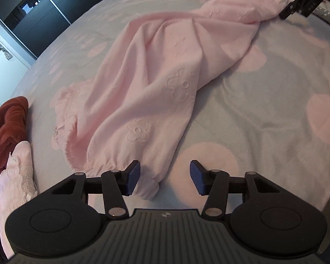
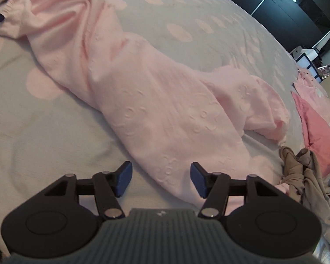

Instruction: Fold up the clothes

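A pink garment (image 1: 156, 77) lies stretched across the dotted bedspread (image 1: 264, 110). The left gripper (image 1: 165, 177) has its jaws spread wide around the gathered cuff end. The right gripper (image 2: 161, 179), jaws also wide, sits at the opposite end, with fabric between them.

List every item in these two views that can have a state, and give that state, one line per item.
Pink garment: unfolded, stretched in a long rumpled strip across the bed.
Left gripper: open, cuffed end of the garment between its fingers.
Right gripper: open, other end of the garment between its fingers.
Red clothes: bunched in a heap.
Beige clothes: crumpled.
Bed cover: spread out, lightly wrinkled.
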The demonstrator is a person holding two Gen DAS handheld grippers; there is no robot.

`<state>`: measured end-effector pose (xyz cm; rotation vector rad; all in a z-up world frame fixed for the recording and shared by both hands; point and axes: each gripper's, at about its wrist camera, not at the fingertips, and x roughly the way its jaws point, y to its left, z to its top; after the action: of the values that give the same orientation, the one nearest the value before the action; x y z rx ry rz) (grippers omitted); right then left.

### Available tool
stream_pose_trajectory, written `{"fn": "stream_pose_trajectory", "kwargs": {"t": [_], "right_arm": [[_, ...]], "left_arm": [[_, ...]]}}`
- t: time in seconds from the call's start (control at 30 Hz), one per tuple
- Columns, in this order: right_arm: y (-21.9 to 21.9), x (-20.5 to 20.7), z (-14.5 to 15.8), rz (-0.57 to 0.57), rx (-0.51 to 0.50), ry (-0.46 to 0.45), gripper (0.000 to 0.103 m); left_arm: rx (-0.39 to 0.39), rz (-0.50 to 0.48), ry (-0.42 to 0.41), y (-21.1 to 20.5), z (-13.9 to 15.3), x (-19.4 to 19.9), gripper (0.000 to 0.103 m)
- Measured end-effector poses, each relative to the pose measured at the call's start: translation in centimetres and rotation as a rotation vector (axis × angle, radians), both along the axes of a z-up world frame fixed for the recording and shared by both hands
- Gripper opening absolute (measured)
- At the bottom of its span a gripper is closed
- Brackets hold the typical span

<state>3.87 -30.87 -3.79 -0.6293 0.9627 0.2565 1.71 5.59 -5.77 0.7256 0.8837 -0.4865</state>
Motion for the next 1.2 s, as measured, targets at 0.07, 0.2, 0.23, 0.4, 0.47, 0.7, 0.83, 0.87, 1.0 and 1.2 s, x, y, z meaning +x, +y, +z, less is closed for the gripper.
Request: {"fn": "stream_pose_trajectory", "kwargs": {"t": [0.07, 0.2, 0.23, 0.4, 0.47, 0.7, 0.83, 0.87, 1.0, 1.2], "right_arm": [[-0.6, 0.6, -0.2, -0.023, -0.032, -0.004, 0.011], [-1.9, 1.7, 1.8, -0.067, -0.028, -0.069, 0.002], [-2.1, 2.2, 2.8, -0.076, -0.028, -0.098, 0.002], [-3.0, 6.4, 10.3, -0.108, -0.041, -0.272, 0.001], [-3.0, 8.7, 13.4, -0.105, -0.063, -0.334, 0.001], [-1.4, 17.9, 20.4, -0.136, -0.107, -0.475, 0.006], [-1.0, 19.9, 20.9, -0.162, -0.067, -0.453, 0.029], [-0.9, 19.9, 20.6, -0.156, -0.068, -0.444, 0.029], [-0.9, 18.8, 19.1, -0.142, -0.073, -0.41, 0.029], [-1.9, 15.5, 16.0, -0.119, -0.075, -0.323, 0.035]], "left_arm": [[-0.007, 0.03, 0.01, 0.2, 0.0, 0.8, 0.021], [-0.041, 0.109, 0.004, 1.3, 1.0, 2.2, 0.003], [-0.058, 0.128, -0.004, 1.7, 1.4, 2.4, 0.001], [-0.102, 0.221, -0.097, 3.4, 4.5, 3.9, 0.0], [-0.136, 0.265, -0.131, 4.2, 5.8, 4.4, 0.0], [-0.221, 0.366, -0.244, 6.6, 10.1, 5.6, 0.0], [-0.242, 0.402, -0.281, 7.7, 11.8, 6.4, 0.0], [-0.24, 0.403, -0.291, 7.9, 12.1, 6.6, 0.0], [-0.217, 0.391, -0.313, 8.5, 12.6, 7.4, 0.0], [-0.222, 0.319, -0.246, 8.1, 12.0, 7.5, 0.0]]}}
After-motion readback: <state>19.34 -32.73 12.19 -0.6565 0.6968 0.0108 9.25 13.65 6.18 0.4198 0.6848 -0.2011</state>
